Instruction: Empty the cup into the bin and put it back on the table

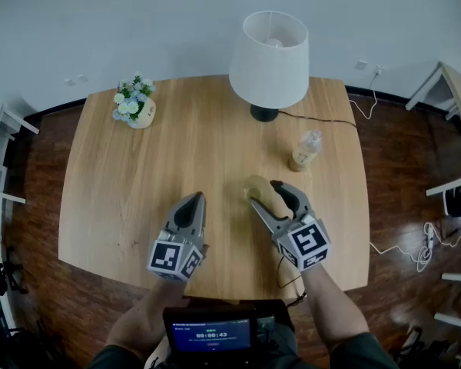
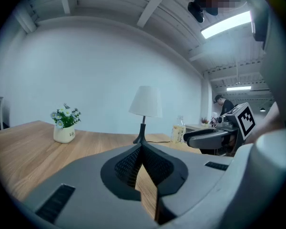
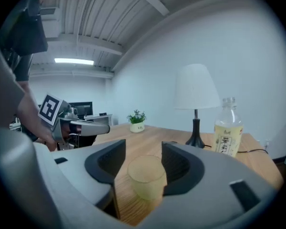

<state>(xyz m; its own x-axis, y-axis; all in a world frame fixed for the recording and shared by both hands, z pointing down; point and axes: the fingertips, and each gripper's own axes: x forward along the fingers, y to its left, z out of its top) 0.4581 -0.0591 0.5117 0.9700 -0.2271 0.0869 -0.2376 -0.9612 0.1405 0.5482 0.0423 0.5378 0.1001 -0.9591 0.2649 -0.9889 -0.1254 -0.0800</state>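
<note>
A small translucent yellowish cup [image 1: 257, 188] [image 3: 145, 175] stands upright on the wooden table [image 1: 138, 167], right of centre. My right gripper [image 1: 263, 191] [image 3: 144, 151] reaches it from the near side, one jaw on each side, and the pads touch its wall. I cannot tell what is inside the cup. My left gripper [image 1: 192, 198] [image 2: 142, 146] hovers low over the table to the left of the cup, its jaws together and holding nothing.
At the table's back stand a white-shaded lamp [image 1: 269, 56] and a bottle of pale drink [image 1: 306, 151] just beyond the cup. A pot of flowers [image 1: 135, 103] sits at the back left. A lamp cable runs off the right edge. Dark floor surrounds the table.
</note>
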